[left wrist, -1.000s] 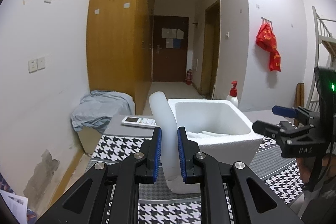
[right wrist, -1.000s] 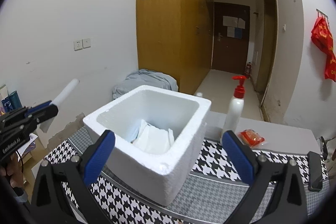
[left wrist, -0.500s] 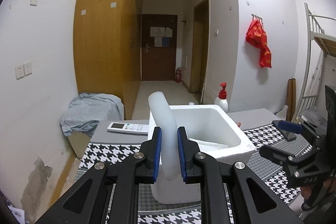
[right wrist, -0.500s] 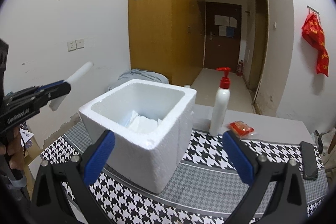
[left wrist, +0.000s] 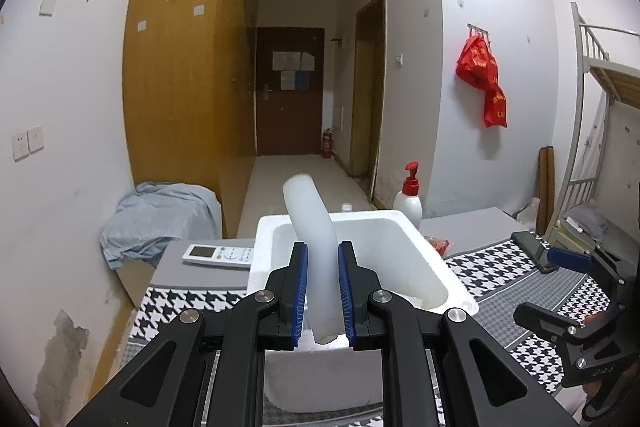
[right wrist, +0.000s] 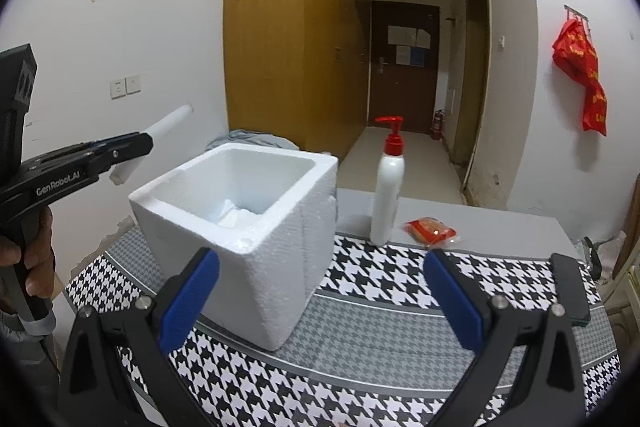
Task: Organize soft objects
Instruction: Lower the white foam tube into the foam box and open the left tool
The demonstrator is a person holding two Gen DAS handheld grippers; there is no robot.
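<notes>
Above the foam box's near-left rim, the left hand-held gripper clamps a white foam tube, long axis tilting up and away; the right hand-held gripper gapes empty over bare bench.

A grainy, matt polystyrene box sits on woven houndstooth cloth, beside a glossy plastic pump bottle.

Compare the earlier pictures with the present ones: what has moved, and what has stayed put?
The left tongs, carrying the white foam tube, have swung from left of the white polystyrene box to line up over its opening. Nothing was grabbed or released. The right tongs stay open; the box and the red-capped white pump bottle haven't shifted.
</notes>
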